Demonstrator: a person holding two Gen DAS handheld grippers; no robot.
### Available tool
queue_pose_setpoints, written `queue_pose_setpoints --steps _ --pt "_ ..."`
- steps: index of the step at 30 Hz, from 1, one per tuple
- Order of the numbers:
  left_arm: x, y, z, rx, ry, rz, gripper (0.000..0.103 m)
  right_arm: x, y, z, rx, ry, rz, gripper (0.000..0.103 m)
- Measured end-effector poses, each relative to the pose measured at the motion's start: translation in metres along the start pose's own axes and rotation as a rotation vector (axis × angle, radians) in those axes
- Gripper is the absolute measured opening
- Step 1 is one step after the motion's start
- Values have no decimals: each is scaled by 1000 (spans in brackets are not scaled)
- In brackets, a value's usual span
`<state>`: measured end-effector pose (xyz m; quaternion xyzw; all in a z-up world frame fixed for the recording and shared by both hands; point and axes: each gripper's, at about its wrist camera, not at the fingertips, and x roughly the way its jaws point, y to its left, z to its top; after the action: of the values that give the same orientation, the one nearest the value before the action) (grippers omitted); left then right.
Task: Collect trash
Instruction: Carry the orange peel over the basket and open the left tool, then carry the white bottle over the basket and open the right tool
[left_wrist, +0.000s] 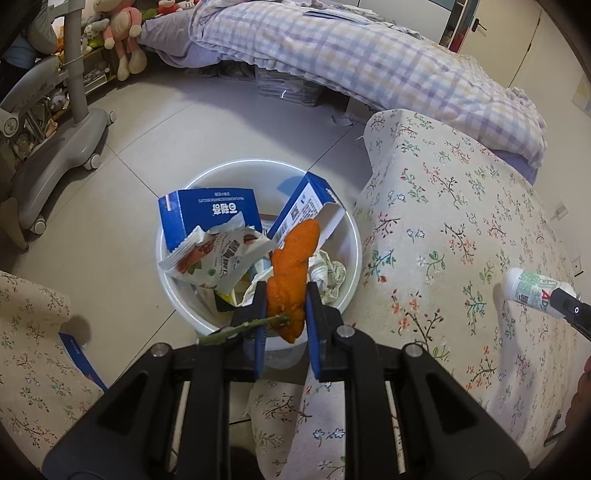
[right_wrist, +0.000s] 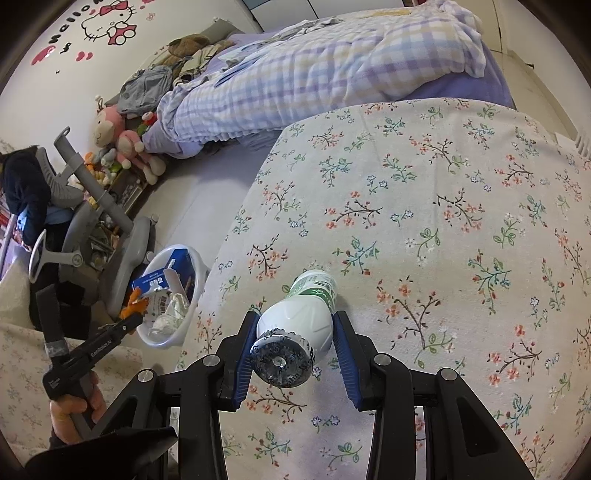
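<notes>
White bin (left_wrist: 347, 258) stands on tiled floor (left_wrist: 177, 122), seemingly beside floral-clothed table (left_wrist: 461, 221).

I am seeing the waste bin (left_wrist: 236, 173) sitting on the floor just left of the cloth-covered table (left_wrist: 461, 206), with two cartons (left_wrist: 207, 218), a snack wrapper (left_wrist: 221, 254) and crumpled paper (left_wrist: 328, 273) lying in it. My left gripper (left_wrist: 284, 314) is hanging above the bin's near rim, the carrot (left_wrist: 293, 266) between its fingers reaching out over the trash. To the right, the bottle (right_wrist: 310, 314) is lying on the table inside my right gripper (right_wrist: 295, 343), and the bed (right_wrist: 332, 74) is lying behind the table.
</notes>
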<state>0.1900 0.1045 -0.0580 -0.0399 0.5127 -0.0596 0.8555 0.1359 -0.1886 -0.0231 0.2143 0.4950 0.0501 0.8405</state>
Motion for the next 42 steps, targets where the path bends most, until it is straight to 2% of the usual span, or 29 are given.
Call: queue_pose_setpoints --steps 18,19,20,21,22,24,27,29,36,42 --pt "19 39 11 -64 33 -31 22 21 47 1 -45 13 51 41" --pt "19 40 12 -68 30 -29 26 23 50 1 -49 12 54 41" --pt "20 42 13 -74 36 -37 44 26 54 2 -52 12 58 41" --pt "20 44 13 -83 44 -47 56 27 56 2 -53 12 62 41" --pt "17 45 13 -86 36 -43 77 30 59 2 -52 14 68 41" --pt "8 47 12 -78 -3 -17 79 34 65 3 -51 19 82 41" --pt "-1 53 9 -79 -10 20 80 42 78 4 -55 28 96 41" --pt "-4 60 5 -91 -5 52 84 51 91 5 -61 42 122 41" --pt "-8 77 -5 -64 27 185 86 90 150 0 -115 99 193 41" --pt "-9 95 -7 -82 42 182 86 123 189 1 -141 137 230 41"
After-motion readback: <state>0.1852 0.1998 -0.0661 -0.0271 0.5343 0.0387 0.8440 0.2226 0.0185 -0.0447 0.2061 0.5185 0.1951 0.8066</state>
